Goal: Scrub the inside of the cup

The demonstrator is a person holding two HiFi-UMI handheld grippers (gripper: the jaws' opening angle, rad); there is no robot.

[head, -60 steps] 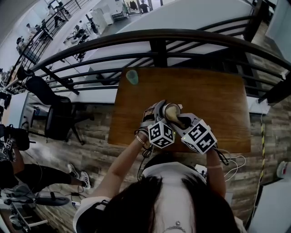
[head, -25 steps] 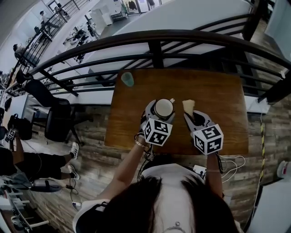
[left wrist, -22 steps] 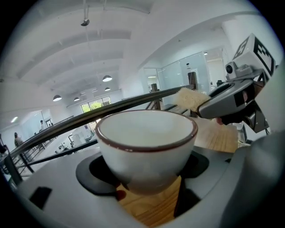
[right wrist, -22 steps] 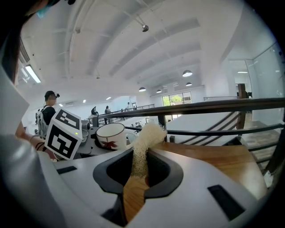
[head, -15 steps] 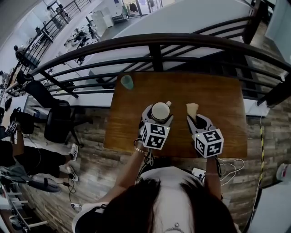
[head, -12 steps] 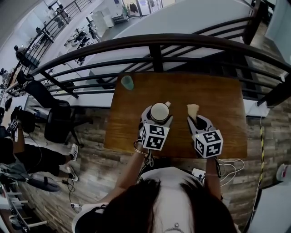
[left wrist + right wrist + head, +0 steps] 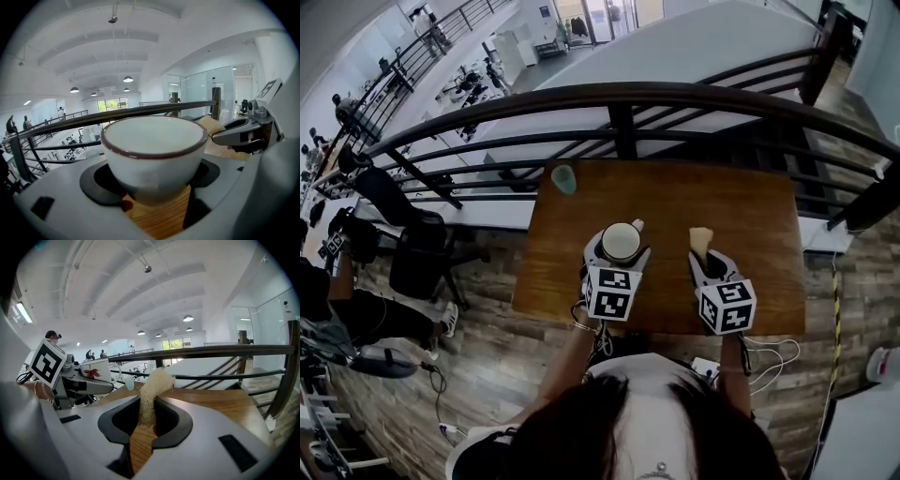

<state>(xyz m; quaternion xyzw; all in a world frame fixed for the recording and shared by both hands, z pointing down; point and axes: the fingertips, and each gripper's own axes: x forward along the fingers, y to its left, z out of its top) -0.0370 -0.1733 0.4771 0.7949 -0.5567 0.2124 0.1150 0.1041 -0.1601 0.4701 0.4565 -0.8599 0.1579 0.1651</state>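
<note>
Gripping the cup (image 7: 622, 241) by its sides, the left gripper (image 7: 619, 251) has both jaws pressed against the lower wall, one on each flank. The cup is white with a dark reddish-brown line round its rim. It stands upright with its mouth up, and the inside looks plain white. From the right gripper view a red leaf-like motif shows on its side, and its handle points toward the far side of the table (image 7: 759, 211). It sits over the near left part of the wooden top. Whether its base touches the wood I cannot tell.

Both grippers are close to the table's near edge. A dark metal railing (image 7: 619, 98) runs just beyond the far edge. A small teal tumbler (image 7: 564, 178) stands at the far left corner, well apart from the cup. The right half and the far middle of the tabletop are bare wood, and a strip of bare wood separates cup and scrubber.

The right gripper (image 7: 708, 260) has its jaws drawn in narrow on a pale, fibrous scrubber (image 7: 700, 238). The scrubber stands up out of the jaws, its top curling over. It is beside the cup, not touching it.
</note>
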